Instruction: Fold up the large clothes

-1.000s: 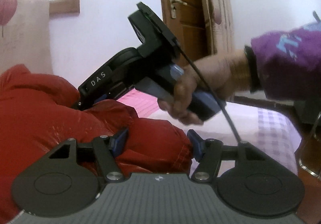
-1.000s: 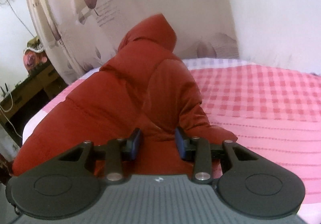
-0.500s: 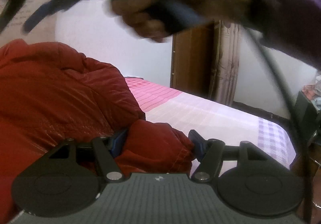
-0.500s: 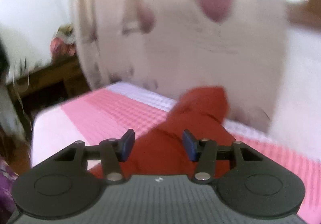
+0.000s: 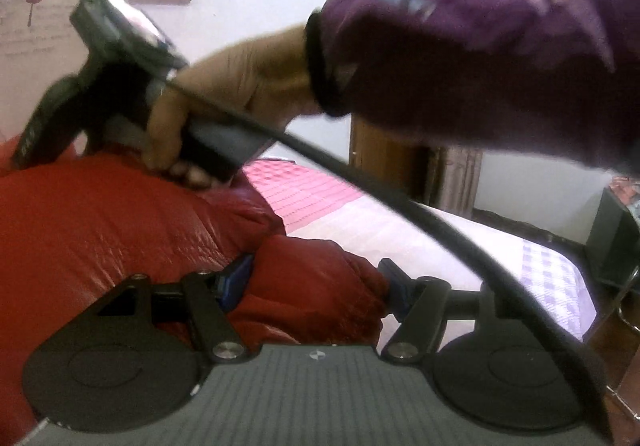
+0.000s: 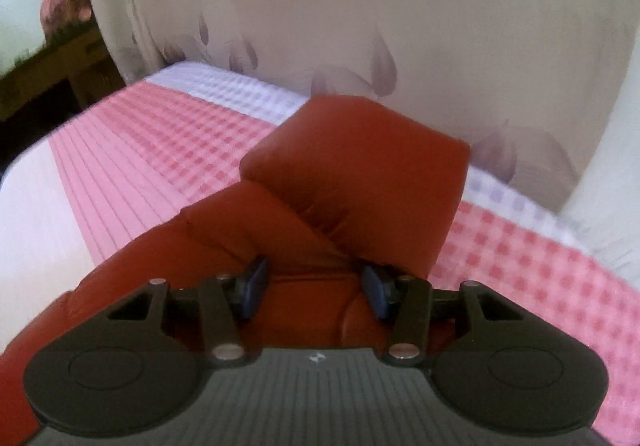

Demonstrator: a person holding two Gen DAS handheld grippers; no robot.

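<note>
In the left wrist view, the left gripper (image 5: 316, 282) is nearest, and a thick fold of the red jacket (image 5: 120, 230) fills the space between its two blue pads. Both pads touch the padded cloth, so the gripper pinches this fold with its jaws standing wide.

Behind it the jacket rises in a big puffy heap on the left side. It lies on the bed (image 5: 400, 230), which has a pink and white checked sheet. Above the heap, a hand (image 5: 224, 102) in a purple sleeve (image 5: 500, 46) holds the handle of the other tool, and a black cable (image 5: 380, 198) runs from it down to the right. Farther back stand a wooden door frame (image 5: 372, 150) and a white wall.

In the right wrist view, the right gripper (image 6: 316, 290) is close over the jacket. Its pads stand apart with red cloth showing between them, but I cannot tell if they press on it. Beyond the pads a folded part of the jacket stretches over the sheet toward a flowered curtain (image 6: 360, 14).
</note>
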